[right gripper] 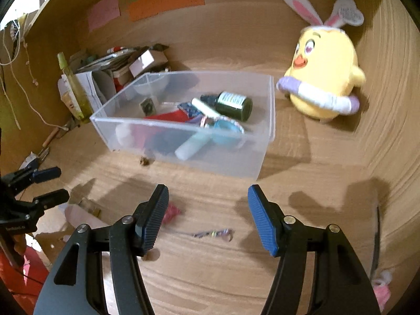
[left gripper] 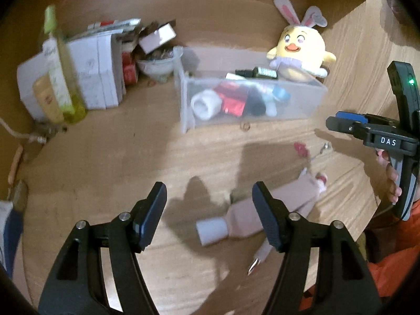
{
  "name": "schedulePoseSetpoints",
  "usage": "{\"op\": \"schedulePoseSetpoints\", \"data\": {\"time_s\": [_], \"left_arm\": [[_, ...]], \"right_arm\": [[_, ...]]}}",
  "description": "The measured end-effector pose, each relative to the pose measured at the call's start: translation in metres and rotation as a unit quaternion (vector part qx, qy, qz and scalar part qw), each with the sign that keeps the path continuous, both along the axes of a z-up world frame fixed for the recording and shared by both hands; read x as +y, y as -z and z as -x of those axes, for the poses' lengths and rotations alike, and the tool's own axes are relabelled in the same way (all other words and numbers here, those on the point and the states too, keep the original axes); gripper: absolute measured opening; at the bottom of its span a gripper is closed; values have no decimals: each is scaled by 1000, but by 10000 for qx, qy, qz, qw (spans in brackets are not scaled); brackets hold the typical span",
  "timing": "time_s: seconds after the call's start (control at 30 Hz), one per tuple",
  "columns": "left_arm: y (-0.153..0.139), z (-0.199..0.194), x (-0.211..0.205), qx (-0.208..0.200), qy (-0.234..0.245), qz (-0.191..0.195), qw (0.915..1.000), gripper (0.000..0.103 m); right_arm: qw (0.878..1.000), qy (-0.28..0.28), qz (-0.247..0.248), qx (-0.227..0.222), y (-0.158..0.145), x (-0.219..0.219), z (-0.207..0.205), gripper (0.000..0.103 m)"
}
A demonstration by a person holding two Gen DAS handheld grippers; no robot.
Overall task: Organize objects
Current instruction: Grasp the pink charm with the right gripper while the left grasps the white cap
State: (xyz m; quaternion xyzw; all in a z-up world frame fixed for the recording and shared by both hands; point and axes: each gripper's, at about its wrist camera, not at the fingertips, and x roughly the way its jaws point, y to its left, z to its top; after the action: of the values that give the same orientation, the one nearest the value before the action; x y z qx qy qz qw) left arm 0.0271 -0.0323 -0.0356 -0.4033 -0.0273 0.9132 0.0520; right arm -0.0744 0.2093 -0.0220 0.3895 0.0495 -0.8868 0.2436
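The left gripper (left gripper: 210, 215) is hovering above the wooden table (left gripper: 105, 173) with its jaws standing apart and nothing between them. A pale pink bottle with a white cap (left gripper: 244, 218) is lying on its side on the table just beneath and ahead of that gripper, partly hidden behind the right-hand finger. The right gripper (right gripper: 208, 219) is likewise hanging with its jaws apart, gripping nothing. A small pink-and-chain trinket (right gripper: 202, 232) is lying on the table below it. The clear plastic bin (right gripper: 265, 155) is sitting farther back on the table, holding a dark green bottle (right gripper: 233, 105) and several other small containers. A yellow chick plush with rabbit ears (right gripper: 325, 78) is standing just beside the bin.
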Motion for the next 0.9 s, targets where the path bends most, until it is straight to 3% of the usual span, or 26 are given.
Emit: {"op": "schedulePoseSetpoints", "data": {"time_s": [0.33, 0.63, 0.9], "left_arm": [[21, -3, -5, -276, 20, -407, 9988, 67], [22, -9, -16, -213, 54, -914, 9956, 36], [23, -13, -19, -189, -39, -1063, 9941, 34]], "right_arm": [[9990, -207, -62, -403, 25, -17, -7, 59], [9980, -339, -220, -484, 35, -34, -7, 59], [9967, -447, -598, -317, 40, -52, -8, 35]]}}
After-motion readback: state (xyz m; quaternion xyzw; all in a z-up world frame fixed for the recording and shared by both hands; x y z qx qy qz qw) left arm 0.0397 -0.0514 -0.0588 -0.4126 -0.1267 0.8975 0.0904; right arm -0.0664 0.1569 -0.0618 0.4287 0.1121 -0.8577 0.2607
